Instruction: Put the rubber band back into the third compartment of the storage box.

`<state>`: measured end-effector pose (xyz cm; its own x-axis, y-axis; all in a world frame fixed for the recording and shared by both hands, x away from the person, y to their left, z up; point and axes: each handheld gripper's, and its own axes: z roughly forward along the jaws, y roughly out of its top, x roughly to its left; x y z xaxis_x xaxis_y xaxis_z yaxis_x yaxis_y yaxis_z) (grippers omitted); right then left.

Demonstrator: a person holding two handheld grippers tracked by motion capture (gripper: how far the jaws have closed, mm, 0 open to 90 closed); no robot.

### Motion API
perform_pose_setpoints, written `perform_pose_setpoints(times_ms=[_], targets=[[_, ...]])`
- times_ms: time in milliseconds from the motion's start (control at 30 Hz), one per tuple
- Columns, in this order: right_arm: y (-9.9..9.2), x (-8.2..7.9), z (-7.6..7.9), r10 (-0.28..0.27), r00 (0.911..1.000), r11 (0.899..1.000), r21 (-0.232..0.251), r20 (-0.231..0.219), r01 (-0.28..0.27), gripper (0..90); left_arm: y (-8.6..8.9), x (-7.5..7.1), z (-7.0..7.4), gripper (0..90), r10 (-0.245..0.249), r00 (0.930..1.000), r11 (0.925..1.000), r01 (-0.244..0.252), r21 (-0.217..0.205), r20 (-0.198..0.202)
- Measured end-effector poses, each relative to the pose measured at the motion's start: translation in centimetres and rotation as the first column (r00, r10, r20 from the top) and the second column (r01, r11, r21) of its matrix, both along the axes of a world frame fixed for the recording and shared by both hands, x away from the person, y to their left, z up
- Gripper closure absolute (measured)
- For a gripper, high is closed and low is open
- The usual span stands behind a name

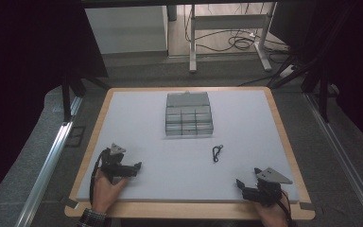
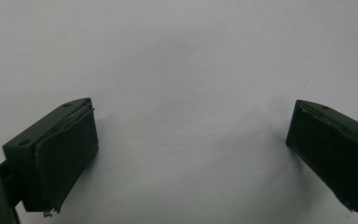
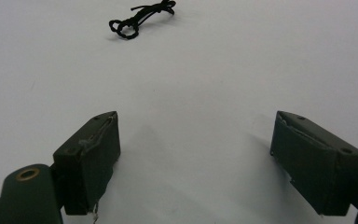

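We hold two grippers low on a pale grey mat. In the high view, our right gripper [image 1: 244, 185] sits at the lower right of the frame and our left gripper [image 1: 131, 168] at the lower left, each in one hand, both resting near the mat's front edge. Both are released: in each gripper view the two black jaws stand wide apart with bare mat between them and nothing held. The thing nearest to us is a small black cord [image 1: 217, 153], knotted or looped into a short bundle, lying alone on the mat just right of centre in the high view. It is above and slightly left of the right gripper and well to the right of the left one, so the right hand is clearly the nearer. Its long axis runs roughly up and down the high frame, tilted a little. In the right gripper view the cord [image 3: 141, 18] shows at the upper left, ahead of the open jaws and off to their left, so we judge that a reach would have to go forward and swing left. Farther up the mat, at upper centre of the high view, stands one clear box [image 1: 189, 121] with its lid [image 1: 187, 99] open behind it. We count two grippers, one cord, one box.
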<state>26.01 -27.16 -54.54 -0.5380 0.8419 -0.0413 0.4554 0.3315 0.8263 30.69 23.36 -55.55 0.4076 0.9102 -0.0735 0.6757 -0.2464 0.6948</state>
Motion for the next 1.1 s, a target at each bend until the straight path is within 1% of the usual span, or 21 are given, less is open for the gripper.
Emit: perform_pose_setpoints(times_ms=[433,600,733,800,900,1100], targets=[[0.1,0.0,0.0,-0.009,1.0000,1.000,0.001,0.001,0.009,15.8,0.0,0.0,0.0,1.8,0.000,1.0000,1.0000,0.000,0.000,0.000],[0.2,-0.1,0.1,-0.014,0.9999,1.000,-0.007,-0.006,0.014,16.2,0.0,0.0,0.0,1.8,0.000,1.0000,1.0000,0.000,0.000,0.000],[0.3,-0.1,0.4,-0.021,0.9995,1.000,-0.018,-0.023,0.020,16.5,0.0,0.0,0.0,1.8,0.000,1.0000,1.0000,0.000,0.000,0.000],[0.3,-0.1,0.5,-0.018,0.9994,0.999,-0.027,-0.030,0.018,17.5,0.0,0.0,0.0,1.8,0.000,1.0000,1.0000,0.000,0.000,0.000],[0.3,-0.1,0.7,-0.017,0.9990,1.000,-0.026,-0.041,0.016,20.5,0.0,0.0,0.0,1.8,0.000,1.0000,1.0000,0.000,0.000,0.000],[0.2,0.0,1.5,-0.021,0.9985,1.000,-0.005,-0.050,0.020,24.0,0.0,0.0,0.0,1.8,0.000,1.0000,1.0000,0.000,0.001,0.001]])
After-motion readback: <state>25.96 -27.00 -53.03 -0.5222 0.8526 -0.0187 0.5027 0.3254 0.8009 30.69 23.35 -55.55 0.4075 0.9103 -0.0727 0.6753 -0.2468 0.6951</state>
